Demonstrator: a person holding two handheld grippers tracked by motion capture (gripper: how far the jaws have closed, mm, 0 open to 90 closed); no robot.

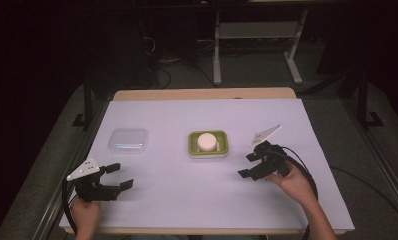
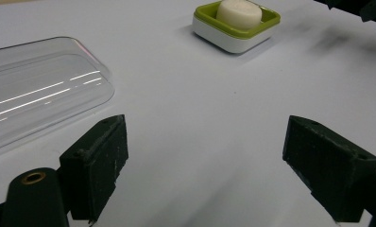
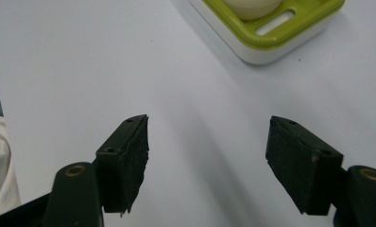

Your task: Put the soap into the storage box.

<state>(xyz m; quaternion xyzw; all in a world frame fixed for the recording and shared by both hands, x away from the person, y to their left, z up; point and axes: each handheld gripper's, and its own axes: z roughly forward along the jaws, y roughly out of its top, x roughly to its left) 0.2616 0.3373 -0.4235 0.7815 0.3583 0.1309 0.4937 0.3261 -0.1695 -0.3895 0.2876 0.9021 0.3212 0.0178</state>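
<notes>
- Round white soap bar (image 1: pixel 206 141) sits in green-and-white plastic dish (image 1: pixel 223 148); clear plastic lid (image 1: pixel 128 141) lies apart.
- Right gripper (image 1: pixel 248 165), left gripper (image 1: pixel 121 176): jaws spread, empty.
- Risk: a skewed pinch could tip the dish.

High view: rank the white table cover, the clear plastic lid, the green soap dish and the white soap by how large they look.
1. white table cover, by far the largest.
2. clear plastic lid and green soap dish: look about alike, so unranked.
3. white soap, the smallest, sitting in the dish.
</notes>
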